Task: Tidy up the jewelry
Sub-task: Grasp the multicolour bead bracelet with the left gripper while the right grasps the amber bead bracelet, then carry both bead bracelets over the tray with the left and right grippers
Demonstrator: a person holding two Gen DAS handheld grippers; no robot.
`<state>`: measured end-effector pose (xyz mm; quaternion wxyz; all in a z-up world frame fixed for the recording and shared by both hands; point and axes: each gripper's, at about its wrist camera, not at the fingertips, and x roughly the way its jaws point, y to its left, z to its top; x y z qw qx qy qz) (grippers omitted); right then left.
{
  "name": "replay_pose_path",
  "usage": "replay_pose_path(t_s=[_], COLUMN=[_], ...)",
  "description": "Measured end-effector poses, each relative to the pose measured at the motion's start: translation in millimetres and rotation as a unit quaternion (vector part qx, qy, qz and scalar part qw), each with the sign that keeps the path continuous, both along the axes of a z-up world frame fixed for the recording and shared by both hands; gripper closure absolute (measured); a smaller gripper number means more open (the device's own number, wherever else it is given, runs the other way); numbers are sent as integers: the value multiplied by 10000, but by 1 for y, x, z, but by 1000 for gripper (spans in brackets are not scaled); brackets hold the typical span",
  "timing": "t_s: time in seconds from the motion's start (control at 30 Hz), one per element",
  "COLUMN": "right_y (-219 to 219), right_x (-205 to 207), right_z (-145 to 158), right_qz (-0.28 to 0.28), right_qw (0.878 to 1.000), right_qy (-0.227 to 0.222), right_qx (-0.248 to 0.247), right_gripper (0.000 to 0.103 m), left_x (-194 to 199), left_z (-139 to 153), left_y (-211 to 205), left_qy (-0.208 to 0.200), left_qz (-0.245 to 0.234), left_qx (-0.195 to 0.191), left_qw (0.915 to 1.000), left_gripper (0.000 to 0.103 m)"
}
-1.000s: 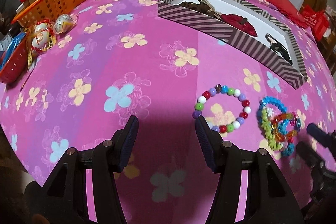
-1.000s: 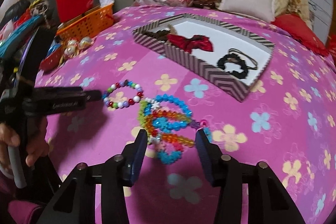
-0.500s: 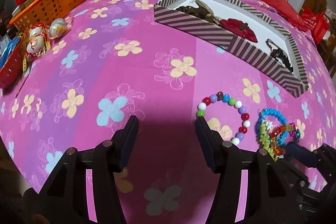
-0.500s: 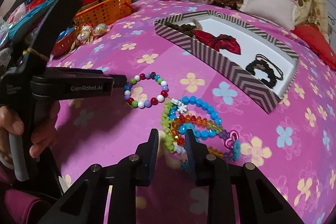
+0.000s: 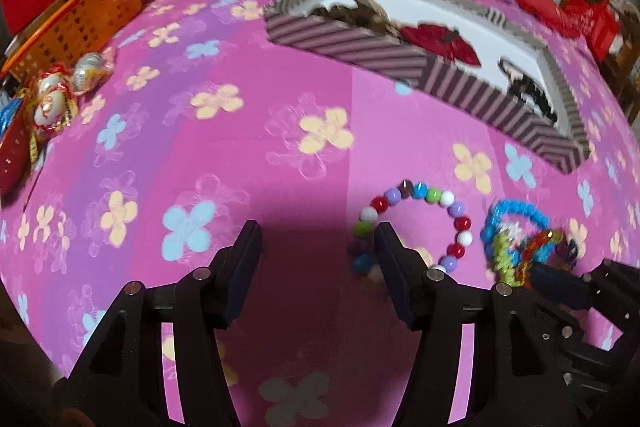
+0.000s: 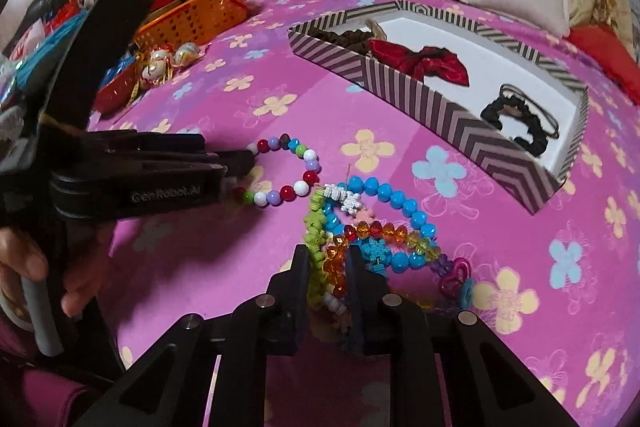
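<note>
Lifting the tangled bracelets (image 6: pixel 360 239) cleanly called for a firm pinch and a slow, straight rise, since several strands were knotted together on the pink cloth (image 6: pixel 460 307) and one could snag the round bead bracelet (image 6: pixel 286 171) just beside them. The right gripper (image 6: pixel 328 263) had its fingers nearly together, clamped on green and amber strands. The left gripper (image 5: pixel 316 247) stood with fingers wide apart, one tip touching the bead bracelet. The striped box (image 6: pixel 452 115) waited beyond. Motion blur softened the left view, and how many strands were truly caught was hard to judge.
</note>
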<state>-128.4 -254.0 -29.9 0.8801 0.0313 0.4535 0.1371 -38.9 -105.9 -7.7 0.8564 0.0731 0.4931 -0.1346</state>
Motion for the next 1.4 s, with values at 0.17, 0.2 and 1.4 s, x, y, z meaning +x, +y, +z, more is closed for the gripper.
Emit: replay_pose_path(t_s=[0.17,0.2,1.4], right_y=[-15,-20,-85], right_x=[-9,-13,-44], right_z=[8,12,110], right_qz=[-127,-165,-818], right_qw=[9990,9980,9774], right_qy=[-54,-84,-1169], right_qx=[434,608,1561], right_gripper=[94,94,94], left_x=[3,4,-19], left_z=[-19,-20,79], left_y=[-3,-3,-6], left_qy=[-46,-71,-594], left_qz=[-67,-112,-522], left_qx=[-31,-38,-590], left_qw=[10000,9999,9951], left_gripper=[46,52,95])
